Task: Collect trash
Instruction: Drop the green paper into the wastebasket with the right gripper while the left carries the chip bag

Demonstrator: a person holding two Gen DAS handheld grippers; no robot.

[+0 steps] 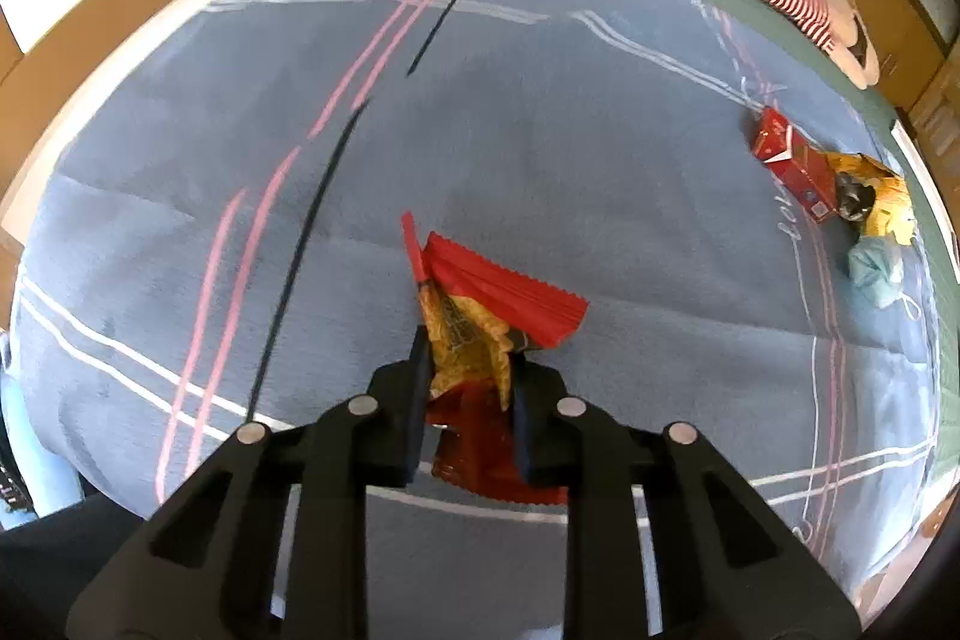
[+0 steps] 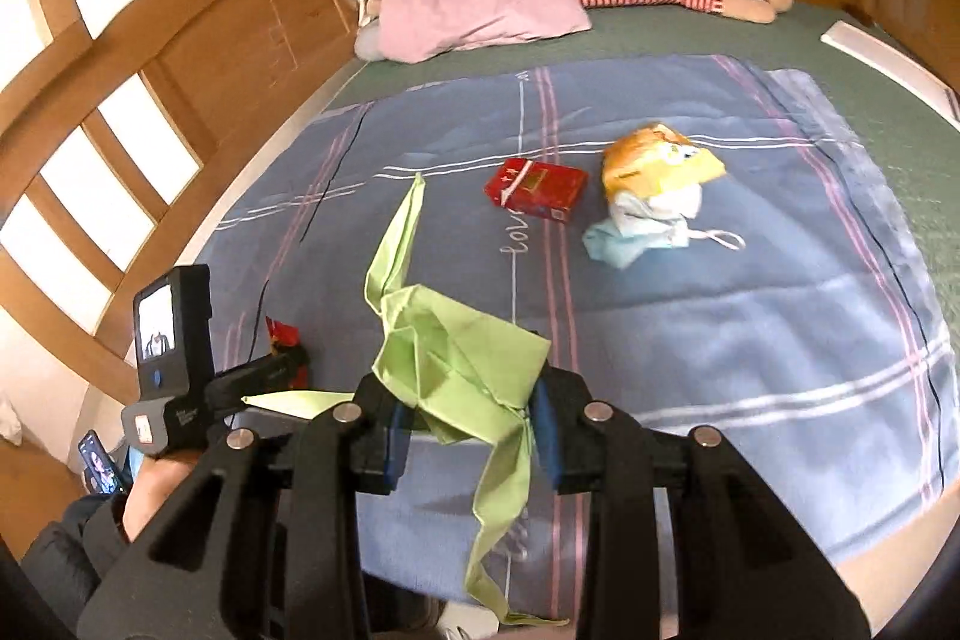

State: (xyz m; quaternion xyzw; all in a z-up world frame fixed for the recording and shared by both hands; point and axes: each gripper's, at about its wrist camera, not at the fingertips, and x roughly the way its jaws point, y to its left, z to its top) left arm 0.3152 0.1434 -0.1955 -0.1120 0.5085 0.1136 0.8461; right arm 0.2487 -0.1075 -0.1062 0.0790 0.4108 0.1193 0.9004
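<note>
My left gripper (image 1: 468, 370) is clamped on a crinkled red and yellow foil snack wrapper (image 1: 480, 304), lifted off the blue plaid blanket (image 1: 540, 130) so it can go in with the rest; its print is too crumpled to read. My right gripper (image 2: 471, 412) pinches a thin lime-green plastic bag (image 2: 456, 346), likely the collecting sack. Ahead of it lie a red cardboard carton (image 2: 536, 188), a yellow snack packet (image 2: 660, 163) and a pale blue face mask (image 2: 636, 232). The blanket reads "love".

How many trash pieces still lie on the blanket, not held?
3: red carton, yellow wrapper right of it, crumpled blue mask just in front. Others may be hidden.
</note>
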